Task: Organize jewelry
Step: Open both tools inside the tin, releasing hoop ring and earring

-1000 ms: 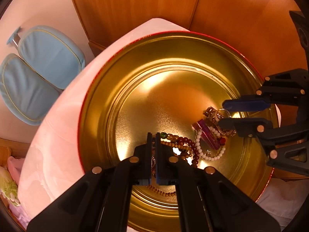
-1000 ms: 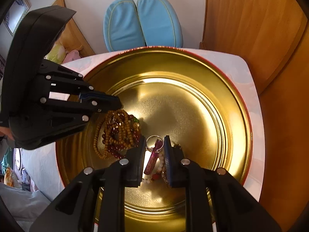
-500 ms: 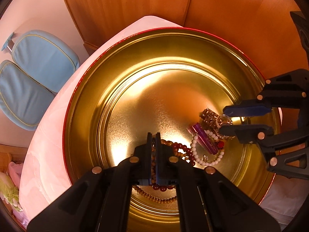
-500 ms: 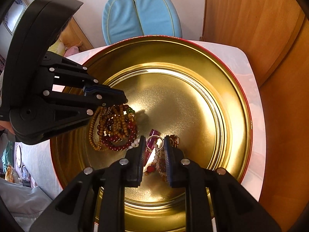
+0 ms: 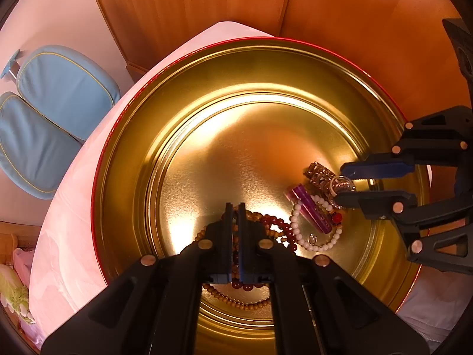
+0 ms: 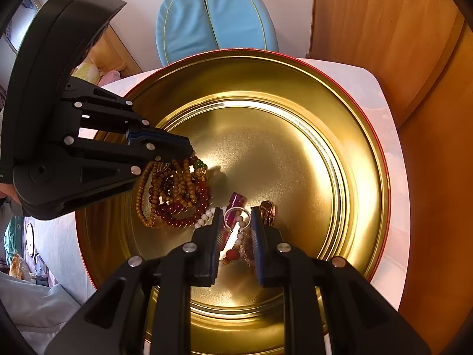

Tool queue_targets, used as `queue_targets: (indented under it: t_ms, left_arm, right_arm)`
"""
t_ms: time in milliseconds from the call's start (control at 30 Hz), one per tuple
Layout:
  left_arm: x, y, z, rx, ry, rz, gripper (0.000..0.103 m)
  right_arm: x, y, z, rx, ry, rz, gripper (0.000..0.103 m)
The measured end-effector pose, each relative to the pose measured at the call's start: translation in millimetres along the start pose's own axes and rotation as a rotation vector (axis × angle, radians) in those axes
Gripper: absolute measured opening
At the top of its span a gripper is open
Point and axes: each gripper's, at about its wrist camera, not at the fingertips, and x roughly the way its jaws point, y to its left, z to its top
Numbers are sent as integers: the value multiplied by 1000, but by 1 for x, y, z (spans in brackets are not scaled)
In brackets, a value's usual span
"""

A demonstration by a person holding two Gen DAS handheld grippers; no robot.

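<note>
A round gold tin (image 5: 124, 177) with a red rim holds the jewelry. My left gripper (image 5: 235, 207) is shut on a bundle of brown and dark red bead strands (image 5: 275, 224), which hang from its tips (image 6: 189, 151) down to the tin floor (image 6: 177, 189). My right gripper (image 6: 236, 211) is shut on a silver ring (image 6: 236, 208), seen from the side in the left wrist view (image 5: 334, 183). Under the ring lie a purple tube (image 5: 310, 210), a white bead bracelet (image 5: 295, 227) and a gold link bracelet (image 5: 320, 173).
The tin (image 6: 363, 177) fills most of a small white table (image 6: 384, 148). A blue padded chair (image 6: 215, 17) stands beyond the table's far side. Wooden panels (image 5: 207, 6) close off the back and right. Most of the tin floor is bare.
Both views have shifted slightly over the tin. The bead strands now hang more directly under my left gripper. Both grips look the same.
</note>
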Motion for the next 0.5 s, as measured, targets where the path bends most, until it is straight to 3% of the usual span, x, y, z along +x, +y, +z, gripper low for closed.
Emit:
queue_targets:
  t_ms: [300,333,367,400,433,500]
  left_arm:
    - [-1,-3,0,19,-3,36,5]
    - [0,-4,0,23,2,48,16]
    - [0,-4,0,18,5,67,50]
    - [-2,-3,0,13,-5,90,65]
    - [-7,-4,-1,15,-35,103,72]
    - [-9,-5,-2,24,-40,96,72]
  right_arm:
    - [0,-2,-2,9,-14,-17,21]
    - [-1,-2,-1,15,-25,-29,37]
    - [-2,-3,-1,22,-30,-36,51]
    - [-4,-4,0,24,-41,-45,70]
    - [-7,-3,0,21,-59,-48,71]
    - [-11,-3,1,19,-75,-39,71]
